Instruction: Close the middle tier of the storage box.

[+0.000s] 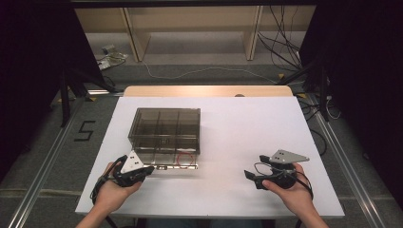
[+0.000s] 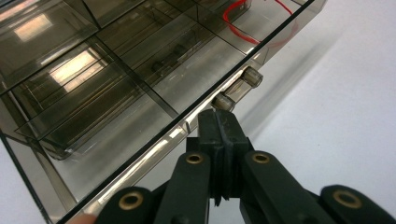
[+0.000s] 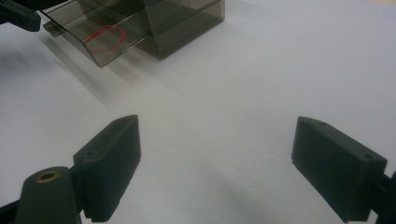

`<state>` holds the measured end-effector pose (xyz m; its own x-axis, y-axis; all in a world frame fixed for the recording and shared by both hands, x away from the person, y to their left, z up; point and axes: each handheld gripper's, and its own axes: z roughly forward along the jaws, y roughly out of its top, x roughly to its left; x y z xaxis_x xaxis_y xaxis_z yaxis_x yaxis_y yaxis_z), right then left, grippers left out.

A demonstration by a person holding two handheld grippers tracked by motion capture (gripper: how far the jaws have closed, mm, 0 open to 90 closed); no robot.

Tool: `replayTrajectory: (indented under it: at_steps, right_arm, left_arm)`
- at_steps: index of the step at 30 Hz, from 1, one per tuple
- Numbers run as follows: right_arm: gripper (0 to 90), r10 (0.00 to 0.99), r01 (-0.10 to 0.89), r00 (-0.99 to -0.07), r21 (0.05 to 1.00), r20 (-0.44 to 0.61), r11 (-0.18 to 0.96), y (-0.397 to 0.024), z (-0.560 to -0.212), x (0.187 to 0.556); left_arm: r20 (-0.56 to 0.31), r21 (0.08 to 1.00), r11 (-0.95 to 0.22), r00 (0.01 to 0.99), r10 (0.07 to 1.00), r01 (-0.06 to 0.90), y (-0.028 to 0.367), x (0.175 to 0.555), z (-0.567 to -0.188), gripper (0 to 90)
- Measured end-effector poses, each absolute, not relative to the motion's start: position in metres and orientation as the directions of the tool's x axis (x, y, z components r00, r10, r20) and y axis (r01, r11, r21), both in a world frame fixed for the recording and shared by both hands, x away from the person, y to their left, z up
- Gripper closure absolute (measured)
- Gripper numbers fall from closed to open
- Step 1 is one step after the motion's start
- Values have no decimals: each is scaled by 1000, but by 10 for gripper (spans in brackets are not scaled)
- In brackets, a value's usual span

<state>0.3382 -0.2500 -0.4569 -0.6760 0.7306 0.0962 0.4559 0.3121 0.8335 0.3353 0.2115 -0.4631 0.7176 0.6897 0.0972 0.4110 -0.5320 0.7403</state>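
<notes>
From my remote seat, the left gripper (image 1: 150, 168) sits low and left of centre in the high view, its jaws pressed together on the front handle (image 2: 237, 87) of a smoky clear organizer box (image 1: 165, 129). In the left gripper view the black fingertips (image 2: 219, 128) meet just below that handle, a short clear bar whose long axis runs along the front edge of the bottom drawer (image 1: 177, 160). I cannot tell whether a lip of the drawer front is pinched between the pads or whether they merely touch it.

The drawer stands partly pulled out toward the bottom of the high view, and a red loop (image 1: 185, 158) lies inside it, beyond the handle and to the right of the fingertips. The left hand is plainly the nearer one. The right gripper (image 1: 253, 177) rests well apart at lower right, jaws spread wide with nothing between them, pointing across bare sheet toward the box, as the right gripper view shows.

I judge the coming move to be a straight pull or push along the drawer's travel, square to the handle.

The box stands on a white-covered table (image 1: 247, 128); behind it are grey floor, loose cables (image 1: 280, 42) and pale wooden shelving (image 1: 190, 28)
</notes>
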Motion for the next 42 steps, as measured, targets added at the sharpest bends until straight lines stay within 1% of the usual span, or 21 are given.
replayTrajectory:
  at_steps: [12, 17, 38, 42]
  right_arm:
    - [164, 728, 454, -681, 827, 83, 331, -248, -457, 337]
    - [164, 730, 455, -678, 828, 85, 327, -248, -457, 337]
    - [164, 722, 459, -687, 821, 86, 340, -245, -459, 338]
    - [164, 723, 460, -685, 821, 85, 339, -245, -459, 338]
  left_arm:
    - [121, 730, -551, 717, 687, 405, 208, 341, -467, 898]
    - [146, 730, -556, 704, 695, 398, 207, 344, -467, 899]
    - [91, 751, -501, 684, 723, 430, 206, 352, -470, 899]
    - [93, 755, -497, 679, 728, 428, 204, 353, -470, 899]
